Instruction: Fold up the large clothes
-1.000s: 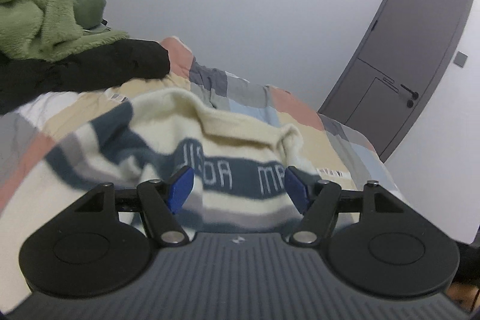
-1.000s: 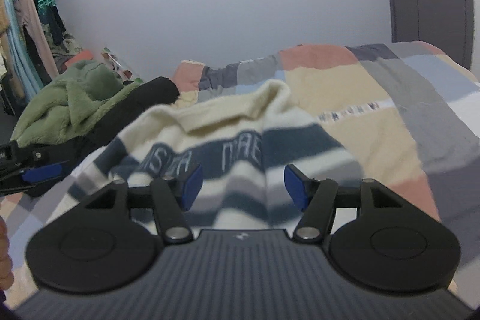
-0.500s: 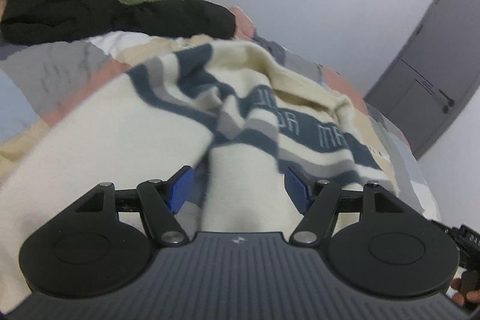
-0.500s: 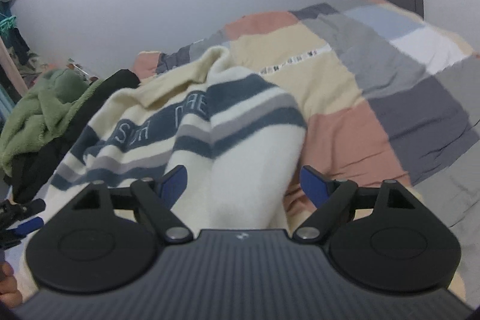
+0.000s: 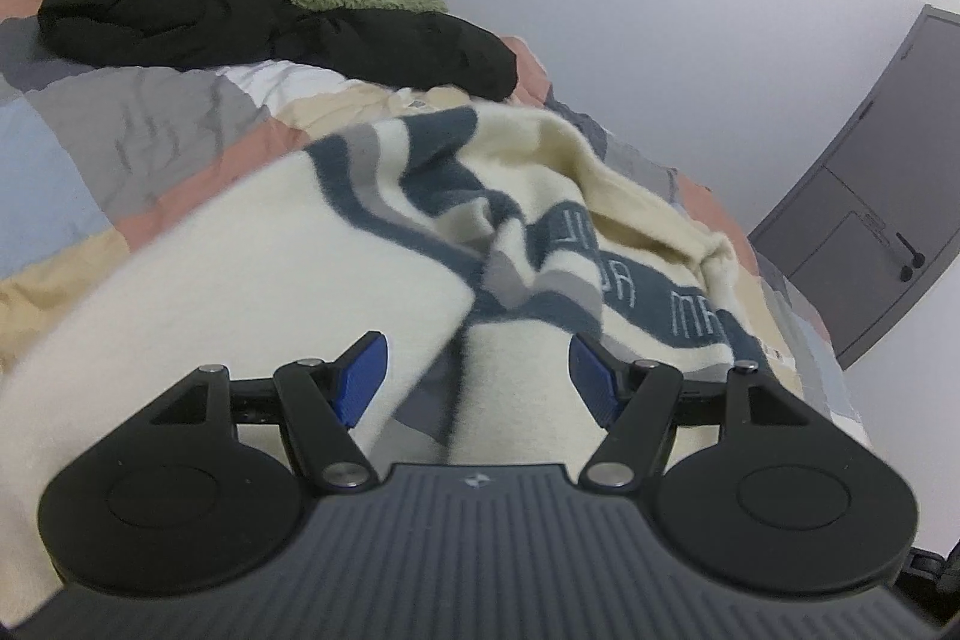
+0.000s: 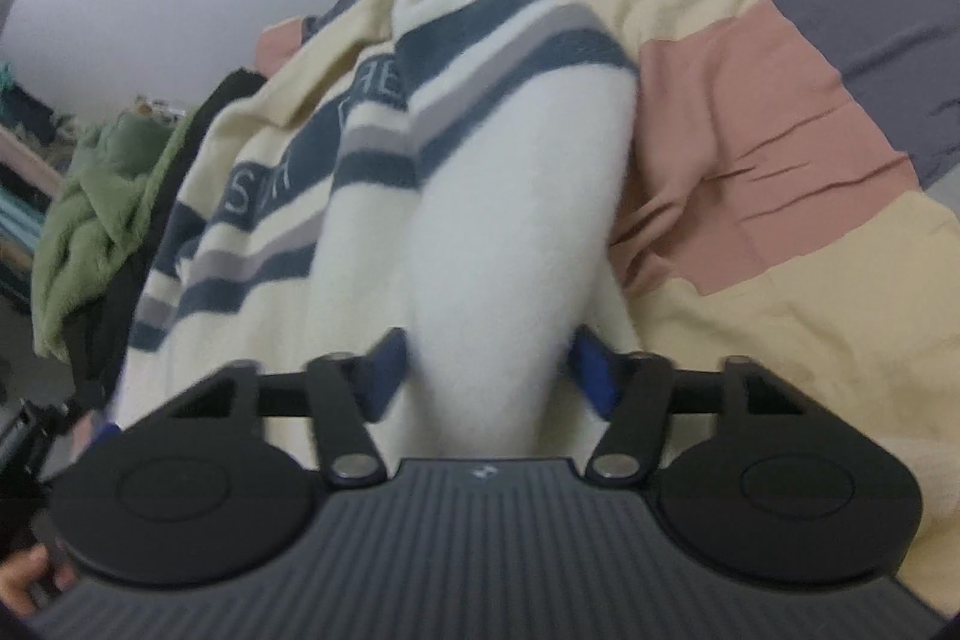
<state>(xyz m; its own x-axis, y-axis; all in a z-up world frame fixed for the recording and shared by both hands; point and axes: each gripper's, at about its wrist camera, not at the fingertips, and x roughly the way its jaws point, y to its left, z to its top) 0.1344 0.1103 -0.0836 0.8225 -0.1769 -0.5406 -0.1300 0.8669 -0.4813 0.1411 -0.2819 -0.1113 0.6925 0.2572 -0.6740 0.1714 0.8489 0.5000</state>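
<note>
On my left, my left gripper [image 5: 474, 382] stands wide open over a cream sleeve of the cream knitted sweater with navy and grey stripes [image 5: 540, 244], which lies on the patchwork quilt of pink, grey and beige squares [image 5: 120, 142]. My right gripper [image 6: 489, 370] looks open too, its 2 blue pads flanking the other sleeve without visibly pinching it. I judge both should bite near the cuffs, evenly, before folding inward.
</note>
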